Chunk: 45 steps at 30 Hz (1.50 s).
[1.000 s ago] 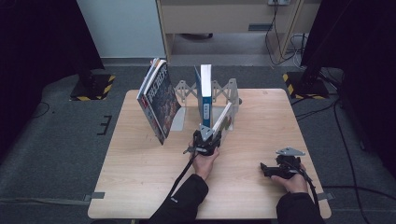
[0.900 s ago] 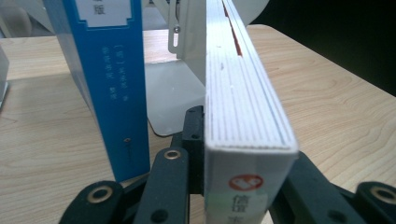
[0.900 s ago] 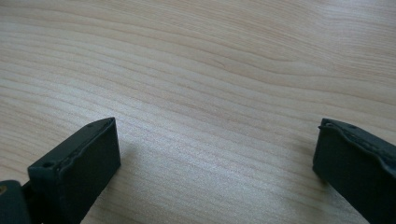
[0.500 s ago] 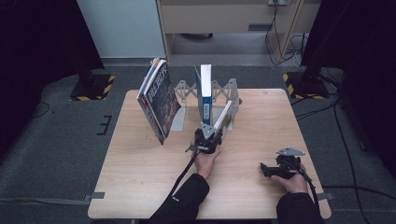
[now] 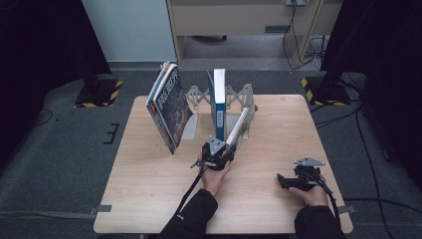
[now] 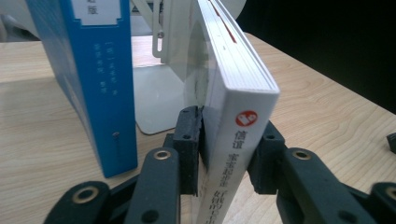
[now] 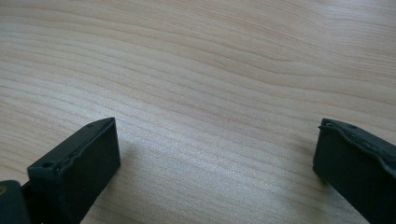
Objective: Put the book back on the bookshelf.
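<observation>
A white book (image 5: 238,127) leans tilted against a metal book stand (image 5: 247,94), to the right of an upright blue book (image 5: 217,99). My left gripper (image 5: 225,147) holds the white book's near lower end. In the left gripper view the white book (image 6: 233,93) stands between the jaws, with the pads (image 6: 189,140) against both covers. These jaws have just been opening, and the book is still between them. The blue book (image 6: 93,70) stands just to the left there. My right gripper (image 5: 283,180) rests open on the table at the right, its jaws (image 7: 215,154) wide apart over bare wood.
A colourful book (image 5: 169,107) stands tilted at the stand's left end, hanging over the wooden table (image 5: 149,189). The stand's flat base plate (image 6: 154,93) lies behind the books. Dark floor, cables and black posts surround the table.
</observation>
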Each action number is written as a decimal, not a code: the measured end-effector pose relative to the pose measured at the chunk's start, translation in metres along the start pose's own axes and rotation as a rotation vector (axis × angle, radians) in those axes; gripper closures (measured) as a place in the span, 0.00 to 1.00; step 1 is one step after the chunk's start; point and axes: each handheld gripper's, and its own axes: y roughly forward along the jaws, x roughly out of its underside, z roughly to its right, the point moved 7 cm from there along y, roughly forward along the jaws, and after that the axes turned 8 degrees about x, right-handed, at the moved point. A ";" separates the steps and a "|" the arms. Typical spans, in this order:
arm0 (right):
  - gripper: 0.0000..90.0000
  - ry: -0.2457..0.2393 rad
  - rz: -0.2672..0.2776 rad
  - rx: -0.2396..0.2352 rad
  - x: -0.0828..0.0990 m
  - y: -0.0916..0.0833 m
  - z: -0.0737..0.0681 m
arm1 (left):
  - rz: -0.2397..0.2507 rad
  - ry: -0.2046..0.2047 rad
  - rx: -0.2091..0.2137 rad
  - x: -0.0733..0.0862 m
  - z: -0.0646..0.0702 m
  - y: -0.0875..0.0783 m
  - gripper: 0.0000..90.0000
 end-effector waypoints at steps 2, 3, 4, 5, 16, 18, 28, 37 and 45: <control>0.01 0.001 0.000 0.000 0.000 0.000 0.000 | -0.001 0.000 -0.016 0.000 -0.001 0.000 0.79; 0.01 0.001 0.000 0.000 0.000 0.000 0.000 | -0.001 0.000 -0.016 0.000 -0.001 0.000 0.80; 0.01 0.002 0.000 0.000 0.000 0.000 0.000 | 0.003 -0.010 -0.019 -0.001 -0.002 0.001 0.80; 0.01 0.002 0.000 0.000 0.000 0.000 0.000 | 0.007 -0.019 -0.021 -0.001 -0.003 0.001 0.80; 0.01 0.000 0.000 0.000 0.000 0.000 0.000 | 0.002 -0.016 -0.023 -0.011 -0.005 0.018 0.79; 0.01 0.000 0.000 -0.001 0.000 0.000 0.000 | 0.004 -0.018 -0.012 -0.012 -0.005 0.021 0.78; 0.01 -0.002 0.000 -0.001 0.000 0.000 0.000 | 0.008 0.024 0.097 -0.009 0.007 0.012 0.71; 0.01 0.001 0.000 -0.001 0.000 0.000 -0.001 | 0.008 0.003 0.085 -0.014 0.007 0.013 0.74; 0.01 0.000 0.000 -0.001 0.000 0.000 -0.001 | -0.001 -0.006 0.092 -0.020 0.010 0.030 0.73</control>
